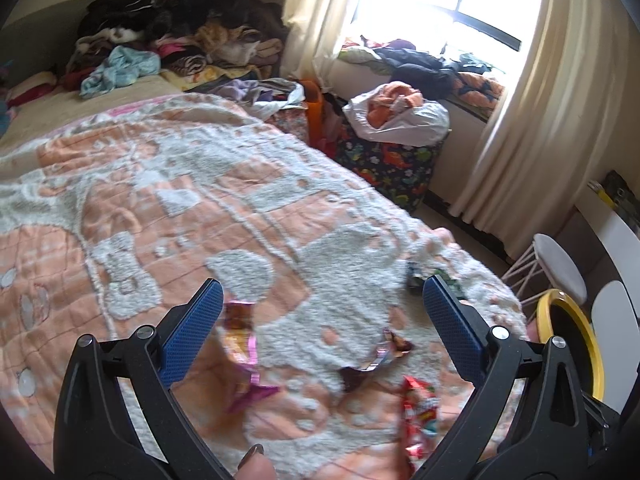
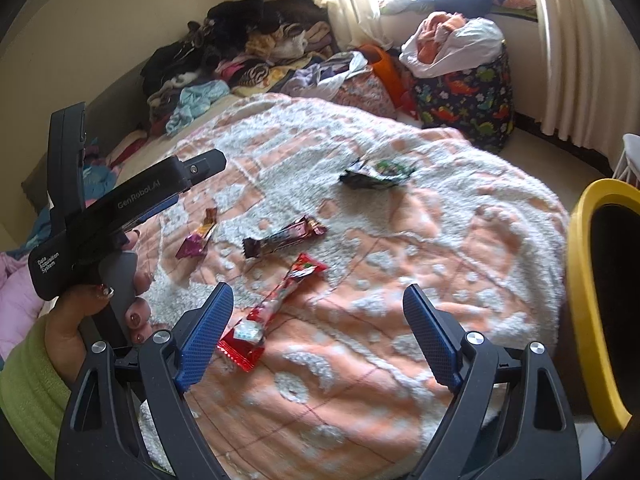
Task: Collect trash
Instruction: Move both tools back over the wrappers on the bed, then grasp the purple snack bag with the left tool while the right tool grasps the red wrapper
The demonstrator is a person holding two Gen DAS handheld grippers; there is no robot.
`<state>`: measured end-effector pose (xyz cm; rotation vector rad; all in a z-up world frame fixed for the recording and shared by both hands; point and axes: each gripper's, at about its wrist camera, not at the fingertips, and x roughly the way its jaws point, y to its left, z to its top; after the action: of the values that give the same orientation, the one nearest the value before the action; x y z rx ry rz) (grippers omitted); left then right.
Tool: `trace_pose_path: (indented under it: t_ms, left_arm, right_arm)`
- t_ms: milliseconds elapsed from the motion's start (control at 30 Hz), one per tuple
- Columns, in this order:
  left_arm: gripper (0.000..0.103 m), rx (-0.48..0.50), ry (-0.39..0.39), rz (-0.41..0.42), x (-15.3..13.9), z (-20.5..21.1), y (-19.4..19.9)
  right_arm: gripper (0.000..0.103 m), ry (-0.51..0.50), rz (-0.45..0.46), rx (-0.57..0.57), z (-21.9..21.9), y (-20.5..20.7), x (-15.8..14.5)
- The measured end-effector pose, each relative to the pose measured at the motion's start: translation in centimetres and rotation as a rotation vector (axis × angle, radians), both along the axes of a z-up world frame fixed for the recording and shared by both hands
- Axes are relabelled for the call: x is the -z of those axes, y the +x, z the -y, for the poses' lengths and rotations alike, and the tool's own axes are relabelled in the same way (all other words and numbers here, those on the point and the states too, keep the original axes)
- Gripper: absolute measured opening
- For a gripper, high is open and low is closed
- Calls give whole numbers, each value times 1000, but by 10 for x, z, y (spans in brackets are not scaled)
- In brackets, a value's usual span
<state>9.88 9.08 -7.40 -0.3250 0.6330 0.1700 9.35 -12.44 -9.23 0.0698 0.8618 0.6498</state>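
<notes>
Right wrist view: right tongs (image 2: pixel 318 306) spread wide, empty, above red wrapper (image 2: pixel 272 312); left tongs (image 1: pixel 322 300) likewise.

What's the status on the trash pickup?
Both tongs, left and right, open, empty. Four wrappers on the blanket, red wrapper nearest right. Nothing blocking.

1. Blanket (image 2: pixel 400 280): fuzzy, nubbly cloth, matt.
2. Red wrapper (image 2: pixel 276 308): glossy, crinkled foil-like plastic.
3. Gripper pads (image 2: pixel 206 336): blue, finely textured; arms matt black plastic.
4. Curtain (image 1: pixel 532 120): soft cloth.
</notes>
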Motion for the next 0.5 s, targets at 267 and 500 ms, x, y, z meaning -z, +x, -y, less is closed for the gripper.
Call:
trace_pose_path:
  t_ms: [267,500]
  left_arm:
    - [92,-48,-48,-69,24,-25,1]
    - [74,-62,-74,-114,45,-33,0]
  right_arm:
    - [84,-33,-69,-52,-35,12,20]
    - [69,-114,-122,-89,-54,16,50]
